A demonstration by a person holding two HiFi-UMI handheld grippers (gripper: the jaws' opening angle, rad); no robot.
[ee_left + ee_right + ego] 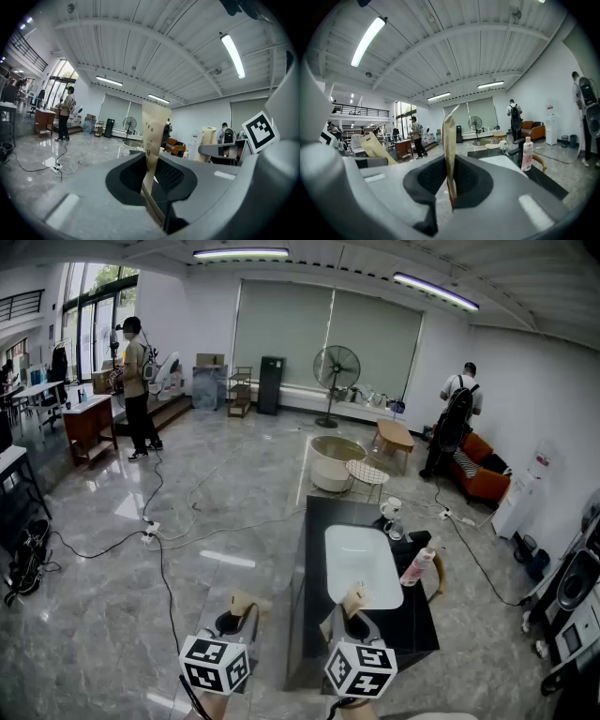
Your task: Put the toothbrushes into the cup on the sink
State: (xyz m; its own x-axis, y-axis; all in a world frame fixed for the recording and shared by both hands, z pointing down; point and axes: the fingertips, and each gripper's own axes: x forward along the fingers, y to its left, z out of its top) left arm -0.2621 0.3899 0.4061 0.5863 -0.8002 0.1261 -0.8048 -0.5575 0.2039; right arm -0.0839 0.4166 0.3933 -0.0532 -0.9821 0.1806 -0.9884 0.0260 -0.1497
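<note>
Both grippers show at the bottom of the head view. My left gripper [240, 613] is shut on a flat tan paper toothbrush packet [246, 602], held upright over the floor left of the black counter [314, 615]. My right gripper [354, 612] is shut on a second tan packet [356, 596] above the counter's near end. In the left gripper view the packet [153, 136] stands clamped between the dark pads. The right gripper view shows its packet [449, 140] clamped edge-on. The white basin [361, 579] lies ahead, with a white cup [391, 509] at its far end.
A pink-and-white bottle [417, 564] stands at the basin's right edge. Beyond the counter are a round tub [335, 461], a wire stool [367, 472] and a fan [336, 367]. Cables [159, 535] trail over the floor at left. One person [137, 388] stands far left, another [456, 418] far right.
</note>
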